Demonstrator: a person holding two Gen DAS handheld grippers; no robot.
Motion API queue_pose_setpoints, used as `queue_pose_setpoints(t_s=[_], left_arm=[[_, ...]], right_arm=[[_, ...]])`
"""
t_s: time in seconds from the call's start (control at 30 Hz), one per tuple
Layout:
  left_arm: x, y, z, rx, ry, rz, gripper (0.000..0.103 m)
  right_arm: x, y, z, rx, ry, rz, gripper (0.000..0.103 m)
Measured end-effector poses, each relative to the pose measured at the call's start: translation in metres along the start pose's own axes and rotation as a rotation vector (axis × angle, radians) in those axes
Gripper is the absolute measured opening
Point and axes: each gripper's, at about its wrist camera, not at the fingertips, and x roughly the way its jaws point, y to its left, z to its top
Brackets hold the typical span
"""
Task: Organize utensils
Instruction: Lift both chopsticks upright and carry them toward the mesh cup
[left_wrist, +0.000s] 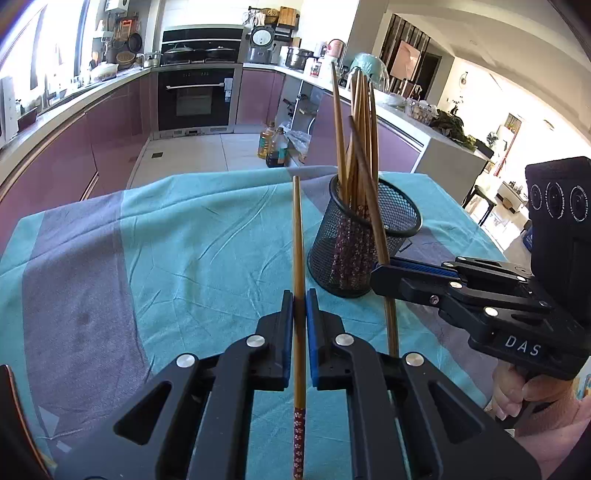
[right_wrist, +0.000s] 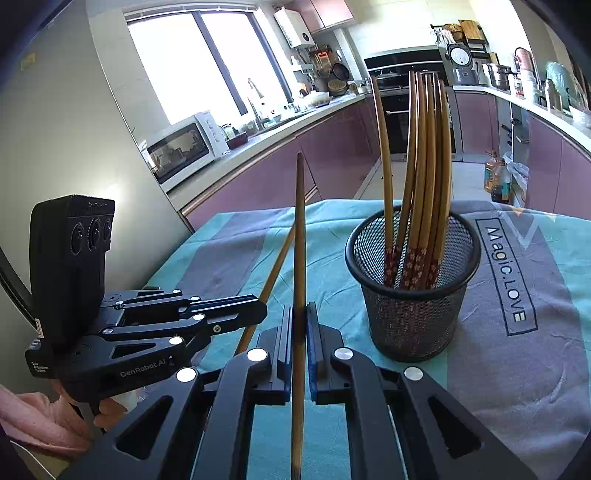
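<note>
Chopsticks, one pinched tight in each gripper: left gripper (left_wrist: 299, 295) clamped on its chopstick (left_wrist: 298, 236), shaft running straight up mid-frame; right gripper (right_wrist: 300, 308) same deal with its own (right_wrist: 300, 236). Mesh holder (right_wrist: 412, 284) off to the right of both, clearly closer to the right-hand one.

Both wrist views share holder (left_wrist: 364, 236).

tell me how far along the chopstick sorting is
Done: a bunch of chopsticks already stands in the mesh cup. In hand: the left hand-held gripper and the right hand-held gripper are each shut on one chopstick. Left: both held sticks still need dropping into the cup. No other loose chopsticks show on the cloth.
</note>
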Motion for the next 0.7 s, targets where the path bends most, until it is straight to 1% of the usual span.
queue_pose_setpoints(t_s=[0.17,0.43,0.7], left_arm=[[-0.01,0.0,0.004,-0.004,-0.021,-0.016,0.008],[-0.016,-0.004,0.012,-0.008,-0.038,-0.039,0.008],[-0.024,-0.008,0.015,0.0,-0.059,-0.069,0.008]], right_arm=[[-0.01,0.0,0.003,-0.004,-0.027,-0.001,0.006],[-0.021,-0.002,0.008,-0.006,-0.057,-0.014,0.006],[-0.019,-0.001,0.009,-0.014,-0.054,-0.017,0.006]])
